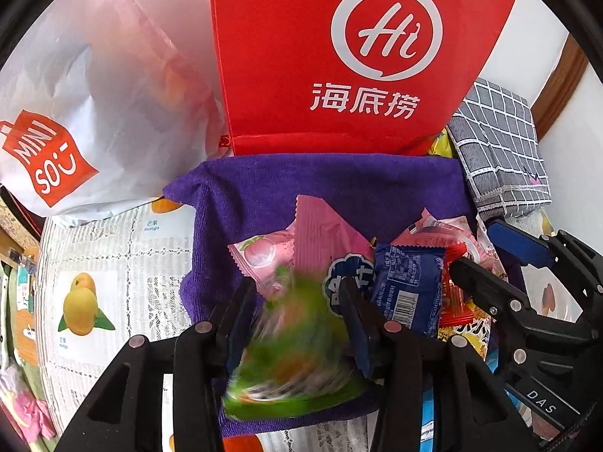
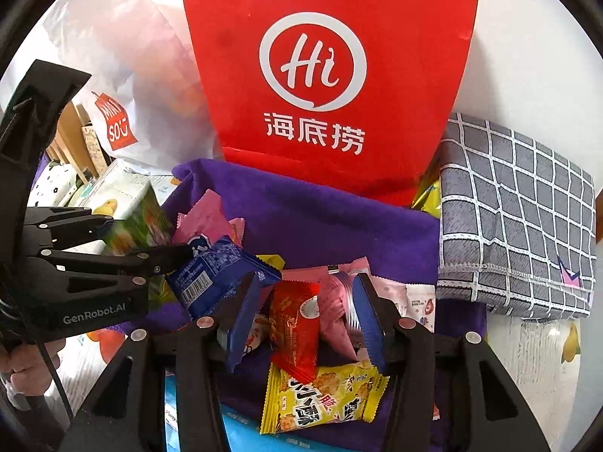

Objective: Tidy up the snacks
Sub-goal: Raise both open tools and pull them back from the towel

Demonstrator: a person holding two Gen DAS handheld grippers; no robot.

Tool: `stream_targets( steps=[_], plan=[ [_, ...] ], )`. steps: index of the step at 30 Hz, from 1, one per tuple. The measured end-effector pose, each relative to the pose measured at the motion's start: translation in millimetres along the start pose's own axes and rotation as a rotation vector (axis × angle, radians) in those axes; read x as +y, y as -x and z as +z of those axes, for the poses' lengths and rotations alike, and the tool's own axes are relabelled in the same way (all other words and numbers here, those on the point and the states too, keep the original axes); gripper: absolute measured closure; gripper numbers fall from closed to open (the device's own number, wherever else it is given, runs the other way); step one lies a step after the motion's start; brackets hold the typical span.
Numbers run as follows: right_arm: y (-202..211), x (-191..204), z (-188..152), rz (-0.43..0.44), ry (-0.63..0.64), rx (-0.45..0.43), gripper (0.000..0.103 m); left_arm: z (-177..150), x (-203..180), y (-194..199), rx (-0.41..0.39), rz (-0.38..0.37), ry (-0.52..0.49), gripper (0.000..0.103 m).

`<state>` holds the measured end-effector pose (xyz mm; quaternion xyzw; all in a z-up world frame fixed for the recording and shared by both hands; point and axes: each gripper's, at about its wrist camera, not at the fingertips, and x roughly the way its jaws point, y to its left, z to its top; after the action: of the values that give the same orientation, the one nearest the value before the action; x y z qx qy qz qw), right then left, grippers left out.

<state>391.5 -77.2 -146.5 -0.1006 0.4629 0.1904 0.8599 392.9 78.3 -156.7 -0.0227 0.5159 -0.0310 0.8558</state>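
Below, left wrist view:
Left gripper (image 1: 297, 293): jaws set around a green snack packet (image 1: 297, 342), blurred; it appears held, with both fingers against its sides.
Snack pile: a pink peach packet (image 1: 286, 248) and a blue wrapped snack (image 1: 407, 286) lie on the purple cloth (image 1: 320, 184), just beyond the green packet.
Right gripper (image 1: 486, 248): enters from the right, jaws apart over the pile.
Backdrop: a red paper bag (image 1: 339, 56) stands upright behind the cloth; a white plastic bag (image 1: 94, 113) lies to its left, a grey checked cloth (image 1: 501, 150) to its right.

Next, right wrist view:
Right gripper (image 2: 301, 305): jaws wide, straddling a red snack packet (image 2: 296, 324) without clamping it.
Yellow snack packet (image 2: 324, 399): lies nearest the camera, partly under the red one.
Left gripper (image 2: 150, 237): at the left, gripping the green snack packet (image 2: 139, 226) above the cloth's left edge.
Blue wrapped snack (image 2: 211, 275): just beside the left gripper.
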Motion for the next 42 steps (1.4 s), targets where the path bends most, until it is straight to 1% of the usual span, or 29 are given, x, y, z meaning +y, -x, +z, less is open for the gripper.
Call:
stream_targets(
  steps=[3,5,6,8,10,14,16,18,22,24,26,28,30,33,37,39,42],
  plan=[
    [0,-1,0,-0.002,-0.012,-0.003,0.052,0,0,3,-0.003,-0.014,-0.006,0.055],
    [0,-3,0,0.0,-0.02,-0.004,0.052,0,0,5,-0.011,-0.028,-0.003,0.047],
    [1,-4,0,-0.001,-0.025,-0.005,0.052,1,0,7,-0.018,-0.036,-0.002,0.045],
    [2,-4,0,-0.004,-0.029,-0.008,0.052,1,1,12,-0.029,-0.058,0.006,0.034],
    [4,-5,1,-0.006,-0.034,-0.015,0.052,2,1,17,-0.043,-0.069,0.009,0.031],
    [12,-5,2,-0.014,-0.04,-0.035,0.052,2,-1,28,-0.077,-0.062,0.001,0.025],
    [19,-4,2,-0.025,-0.043,-0.054,0.052,2,-1,32,-0.083,-0.056,-0.003,0.023],
    [29,-3,4,-0.029,-0.045,-0.077,0.052,2,-3,34,-0.083,-0.045,-0.011,0.019],
    [46,-6,5,-0.022,-0.088,-0.112,0.052,2,-5,44,-0.094,-0.041,-0.021,0.018],
    [51,-10,4,-0.027,-0.12,-0.123,0.052,2,-4,52,-0.11,-0.046,-0.019,0.015],
    [57,-14,0,-0.019,-0.161,-0.122,0.052,1,-3,61,-0.132,-0.051,-0.016,0.01],
    [63,-15,-7,-0.02,-0.182,-0.104,0.052,0,-4,71,-0.155,-0.055,-0.018,0.009],
    [69,-10,-12,-0.05,-0.159,-0.099,0.052,-1,-6,78,-0.166,-0.062,-0.027,0.009],
    [92,-1,-25,-0.116,-0.139,-0.117,0.052,-4,-9,93,-0.187,-0.058,-0.039,0.009],
    [129,-3,-41,-0.157,-0.196,-0.163,0.052,-15,-14,114,-0.223,-0.046,-0.054,0.009],
    [148,-3,-51,-0.175,-0.218,-0.183,0.052,-27,-18,123,-0.224,-0.062,-0.063,0.009],
    [172,0,-64,-0.188,-0.239,-0.2,0.05,-46,-26,132,-0.221,-0.061,-0.076,0.009]
  ],
)
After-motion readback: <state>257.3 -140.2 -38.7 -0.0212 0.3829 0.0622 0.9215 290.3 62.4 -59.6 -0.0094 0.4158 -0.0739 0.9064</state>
